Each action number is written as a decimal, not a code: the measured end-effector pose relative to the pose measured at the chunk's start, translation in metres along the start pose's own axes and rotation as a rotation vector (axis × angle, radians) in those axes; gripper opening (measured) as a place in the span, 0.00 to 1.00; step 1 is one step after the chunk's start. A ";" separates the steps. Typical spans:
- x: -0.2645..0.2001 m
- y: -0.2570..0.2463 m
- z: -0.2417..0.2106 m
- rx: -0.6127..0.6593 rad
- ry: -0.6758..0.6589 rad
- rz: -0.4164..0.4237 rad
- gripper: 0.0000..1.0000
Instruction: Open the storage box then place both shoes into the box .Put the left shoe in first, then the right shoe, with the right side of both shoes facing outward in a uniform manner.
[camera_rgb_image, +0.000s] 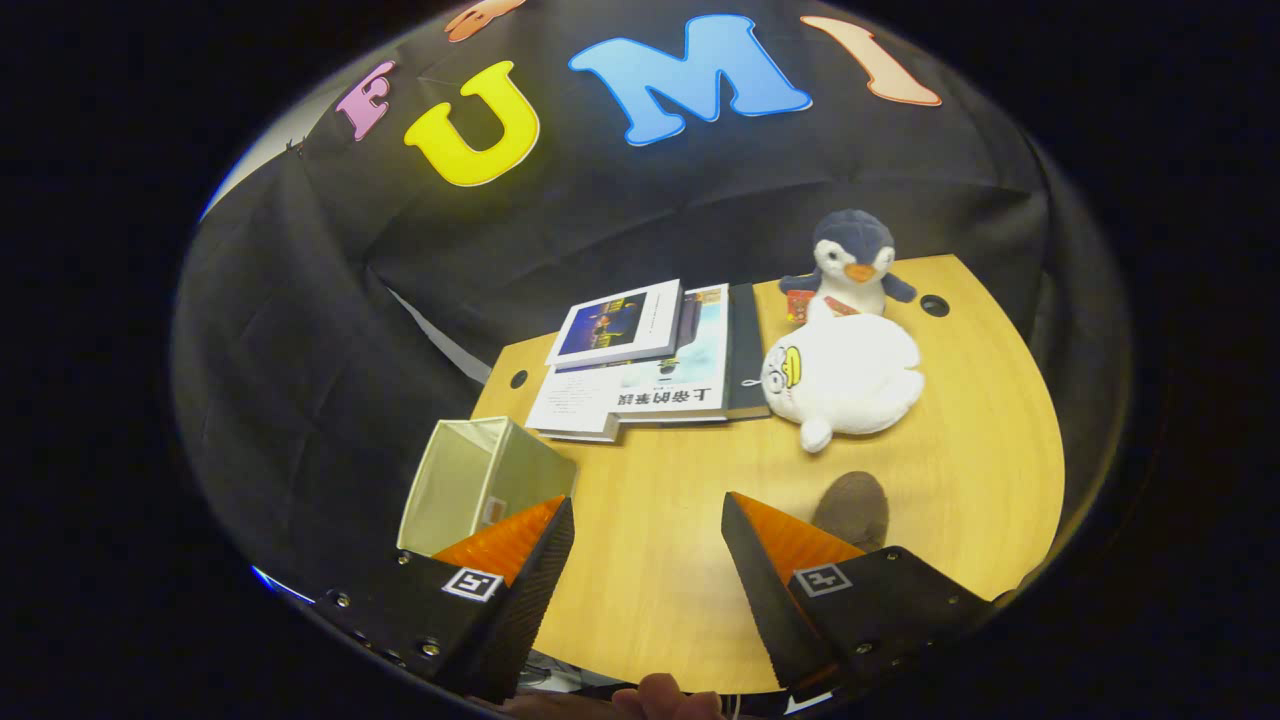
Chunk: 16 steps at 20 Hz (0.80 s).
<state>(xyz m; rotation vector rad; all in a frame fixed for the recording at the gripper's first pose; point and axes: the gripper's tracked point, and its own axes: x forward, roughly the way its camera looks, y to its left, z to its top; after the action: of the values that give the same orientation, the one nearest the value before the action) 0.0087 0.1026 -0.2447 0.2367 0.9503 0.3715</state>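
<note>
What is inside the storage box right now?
The storage box stands open beside the hand-held gripper, whose fingers are spread with nothing between them. Its visible inner walls are bare; one finger hides the bottom, so a shoe there cannot be ruled out.

Light wooden table (930, 480), rounded far corners, two cable holes. Black creased cloth wall (330, 330) behind and left. On table: stacked books (640, 365), penguin plush (850, 262), white plush (845, 375). Lighting even, overhead
</note>
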 end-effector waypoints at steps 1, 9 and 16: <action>0.000 -0.012 -0.007 0.007 0.015 -0.014 0.90; -0.001 -0.099 -0.056 0.065 0.089 -0.100 0.90; 0.016 -0.147 -0.102 0.100 0.201 -0.150 0.88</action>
<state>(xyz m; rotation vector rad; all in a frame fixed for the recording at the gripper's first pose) -0.0373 -0.0212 -0.3662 0.2205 1.1792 0.2119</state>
